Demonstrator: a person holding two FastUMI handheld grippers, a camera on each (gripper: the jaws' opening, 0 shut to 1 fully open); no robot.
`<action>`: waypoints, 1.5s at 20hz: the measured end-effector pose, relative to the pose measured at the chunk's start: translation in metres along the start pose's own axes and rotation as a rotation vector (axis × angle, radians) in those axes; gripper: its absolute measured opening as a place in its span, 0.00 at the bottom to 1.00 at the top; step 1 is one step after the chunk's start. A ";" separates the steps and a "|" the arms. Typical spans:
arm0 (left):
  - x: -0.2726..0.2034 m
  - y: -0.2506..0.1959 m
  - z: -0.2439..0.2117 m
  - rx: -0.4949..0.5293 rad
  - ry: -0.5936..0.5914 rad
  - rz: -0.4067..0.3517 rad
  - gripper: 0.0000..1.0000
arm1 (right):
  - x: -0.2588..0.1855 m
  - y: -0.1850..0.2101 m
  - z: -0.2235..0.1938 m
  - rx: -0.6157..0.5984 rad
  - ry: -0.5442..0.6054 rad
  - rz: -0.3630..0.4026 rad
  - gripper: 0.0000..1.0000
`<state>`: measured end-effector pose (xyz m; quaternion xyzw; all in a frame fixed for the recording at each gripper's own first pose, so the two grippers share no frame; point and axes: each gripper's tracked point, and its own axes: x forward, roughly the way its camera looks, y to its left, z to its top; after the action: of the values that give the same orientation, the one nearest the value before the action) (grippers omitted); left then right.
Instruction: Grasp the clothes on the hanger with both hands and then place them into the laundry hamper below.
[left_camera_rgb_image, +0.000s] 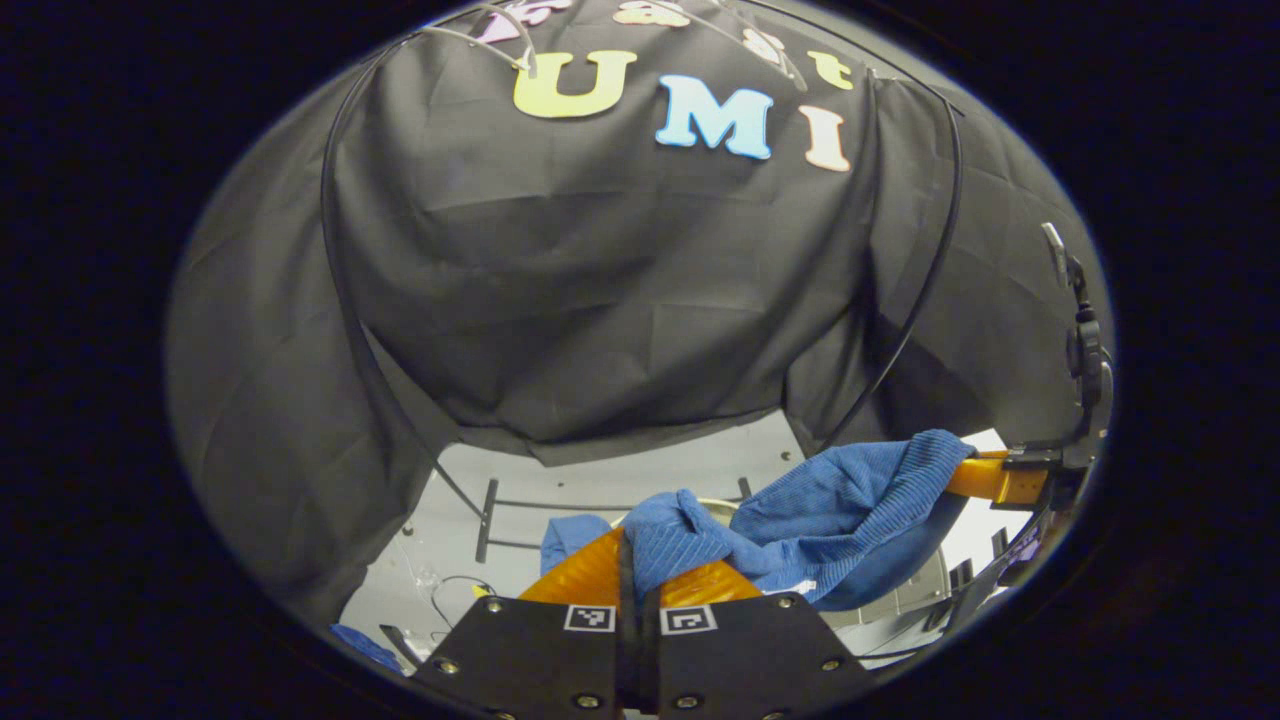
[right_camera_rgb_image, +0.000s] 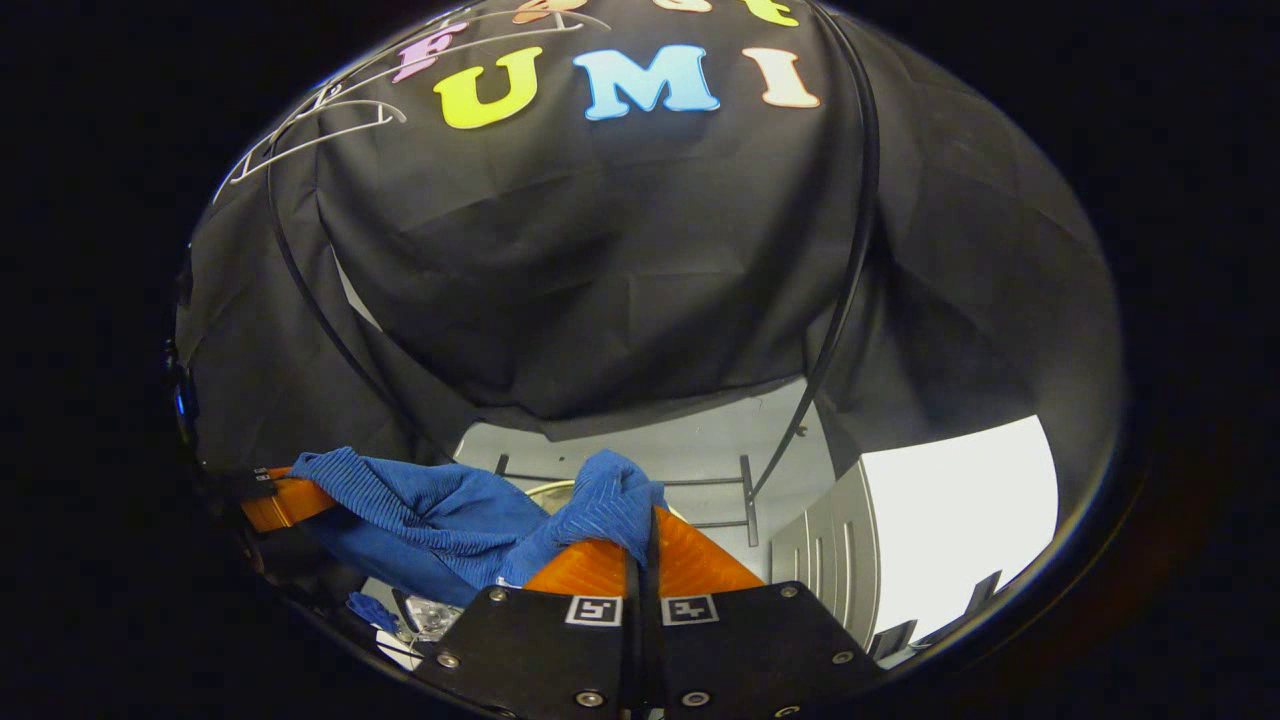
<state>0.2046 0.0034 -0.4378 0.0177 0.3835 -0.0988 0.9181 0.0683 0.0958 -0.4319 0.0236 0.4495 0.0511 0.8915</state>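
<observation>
Blue garment (left_camera_rgb_image: 820, 510) hangs stretched between both grippers, above the pale floor (left_camera_rgb_image: 640, 470). Left gripper (left_camera_rgb_image: 638, 560): orange fingers closed together, pinching one bunched end of the cloth at their tips. Right gripper (right_camera_rgb_image: 640, 545): fingers likewise clamped on the other end (right_camera_rgb_image: 610, 500).

Left gripper (left_camera_rgb_image: 637, 560) clamped closed, right gripper (right_camera_rgb_image: 640, 545) likewise
</observation>
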 end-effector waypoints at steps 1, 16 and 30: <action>0.007 -0.003 -0.012 -0.003 0.017 -0.003 0.01 | 0.008 0.000 -0.006 -0.005 0.021 0.002 0.00; 0.033 -0.006 -0.062 0.037 0.091 0.032 0.01 | 0.024 -0.017 -0.070 0.004 0.141 -0.013 0.05; -0.037 0.016 -0.037 0.100 0.053 0.069 0.96 | -0.030 -0.008 -0.057 -0.032 0.128 -0.004 0.92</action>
<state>0.1560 0.0291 -0.4386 0.0793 0.4014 -0.0858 0.9084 0.0054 0.0837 -0.4425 0.0051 0.5046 0.0581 0.8614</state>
